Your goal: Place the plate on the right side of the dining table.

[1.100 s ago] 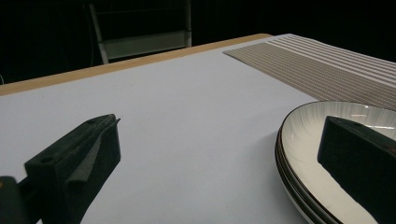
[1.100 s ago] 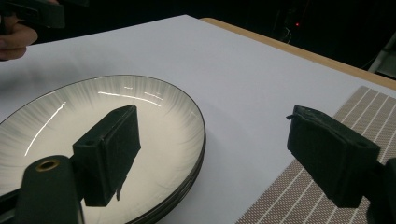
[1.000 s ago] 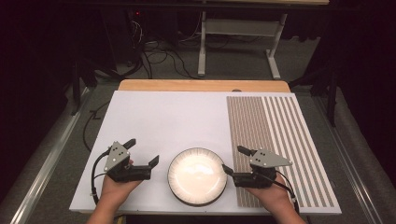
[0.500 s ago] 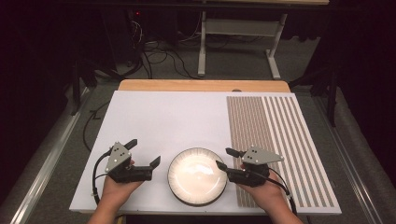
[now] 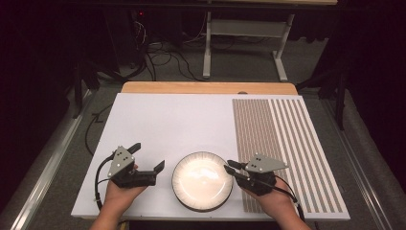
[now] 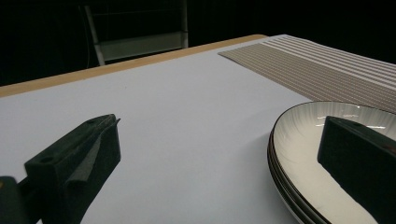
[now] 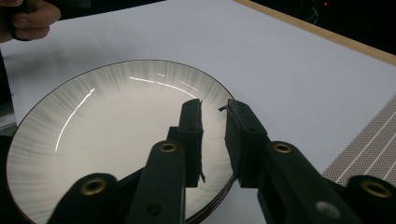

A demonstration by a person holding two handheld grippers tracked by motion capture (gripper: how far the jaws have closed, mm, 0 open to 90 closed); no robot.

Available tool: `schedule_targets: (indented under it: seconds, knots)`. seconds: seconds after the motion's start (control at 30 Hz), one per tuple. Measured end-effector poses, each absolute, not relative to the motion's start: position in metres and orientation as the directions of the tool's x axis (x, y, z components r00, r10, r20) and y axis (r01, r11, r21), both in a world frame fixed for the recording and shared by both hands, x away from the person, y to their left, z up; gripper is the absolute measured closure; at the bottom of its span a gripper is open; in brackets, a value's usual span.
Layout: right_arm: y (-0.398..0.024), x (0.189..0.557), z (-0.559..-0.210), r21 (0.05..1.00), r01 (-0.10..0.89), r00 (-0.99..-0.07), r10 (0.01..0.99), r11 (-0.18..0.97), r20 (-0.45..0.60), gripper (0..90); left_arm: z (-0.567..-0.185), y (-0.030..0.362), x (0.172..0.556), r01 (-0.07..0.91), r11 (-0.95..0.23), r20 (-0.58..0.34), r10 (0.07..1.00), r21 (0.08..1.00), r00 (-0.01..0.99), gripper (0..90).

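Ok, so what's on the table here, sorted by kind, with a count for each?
Grippers: 2, the left gripper open, the right gripper with jaws just closing astride the plate rim
Plate stack: 1, number of plates in it unclear
Striped mat: 1
White sheet: 1
Total: 5

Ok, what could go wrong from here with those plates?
1. The right gripper, jaws just closing, sits at the top plate's rim. Whether the rim is between them is unclear, so a lift might slip.
2. The stacked plates underneath could shift if dragged.
3. The left gripper stands open beside them, giving no support.
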State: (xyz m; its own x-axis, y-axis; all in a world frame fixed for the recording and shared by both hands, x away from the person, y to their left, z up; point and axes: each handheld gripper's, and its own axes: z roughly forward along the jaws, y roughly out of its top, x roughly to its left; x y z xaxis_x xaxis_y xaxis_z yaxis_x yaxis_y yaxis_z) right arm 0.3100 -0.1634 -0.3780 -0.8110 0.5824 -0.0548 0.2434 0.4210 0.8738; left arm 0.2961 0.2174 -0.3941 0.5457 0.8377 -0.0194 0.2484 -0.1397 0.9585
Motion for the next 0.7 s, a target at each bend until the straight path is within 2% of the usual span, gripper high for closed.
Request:
schedule_targets:
  seconds: [0.17, 0.7]
  knots:
    - [-0.168, 0.311, -0.380, 0.868, 0.266, -0.817, 0.577, 0.419, -0.028, 90.0, -0.394, 0.218, 0.296, 0.247, -0.137, -0.020, 0.838, 0.959, 0.545, 0.0]
    - [-0.174, 0.312, -0.390, 0.818, 0.324, -0.822, 0.569, 0.475, -0.004, 90.0, -0.394, 0.218, 0.296, 0.247, -0.135, -0.023, 0.837, 0.959, 0.547, 0.1]
